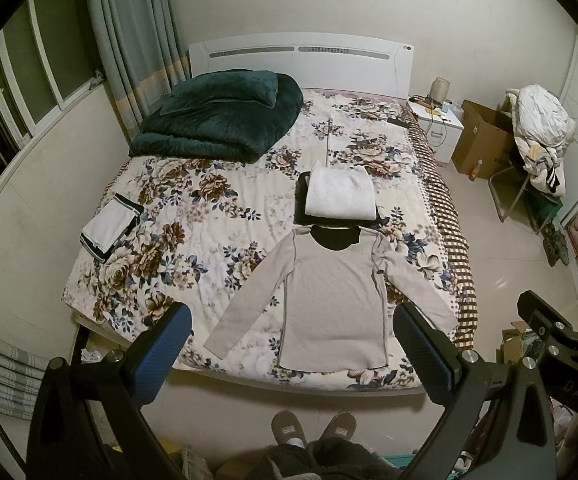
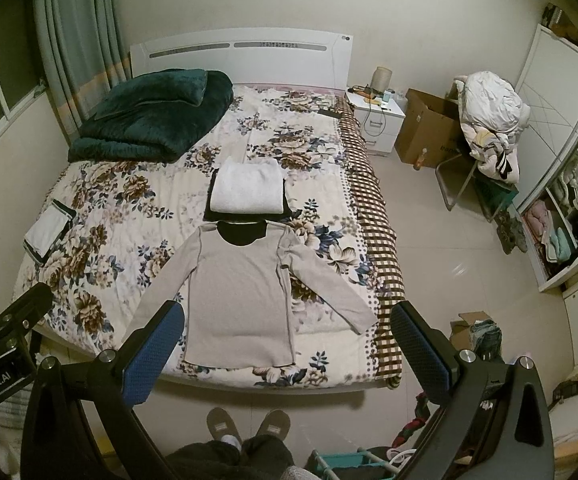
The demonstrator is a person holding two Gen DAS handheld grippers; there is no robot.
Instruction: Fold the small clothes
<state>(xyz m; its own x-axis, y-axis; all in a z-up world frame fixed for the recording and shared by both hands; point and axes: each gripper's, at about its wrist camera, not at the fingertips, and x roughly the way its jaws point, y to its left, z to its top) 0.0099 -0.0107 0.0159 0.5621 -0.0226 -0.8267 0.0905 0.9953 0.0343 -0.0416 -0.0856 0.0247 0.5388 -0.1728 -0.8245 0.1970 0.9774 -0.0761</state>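
Observation:
A light grey long-sleeved top (image 1: 331,296) lies flat on the floral bed, sleeves spread, dark collar at the far end; it also shows in the right wrist view (image 2: 241,288). Behind it sits a folded white garment on a dark one (image 1: 339,196), also visible in the right wrist view (image 2: 247,194). A folded white piece with dark trim (image 1: 109,228) lies at the bed's left edge. My left gripper (image 1: 291,346) is open and empty, held high above the bed's near edge. My right gripper (image 2: 287,346) is open and empty at the same height.
A folded dark green blanket (image 1: 221,116) lies at the head of the bed (image 1: 209,216). A white nightstand (image 2: 377,120), a cardboard box (image 2: 425,128) and a chair piled with laundry (image 2: 489,120) stand to the right. My slippered feet (image 1: 313,430) stand at the bed's foot.

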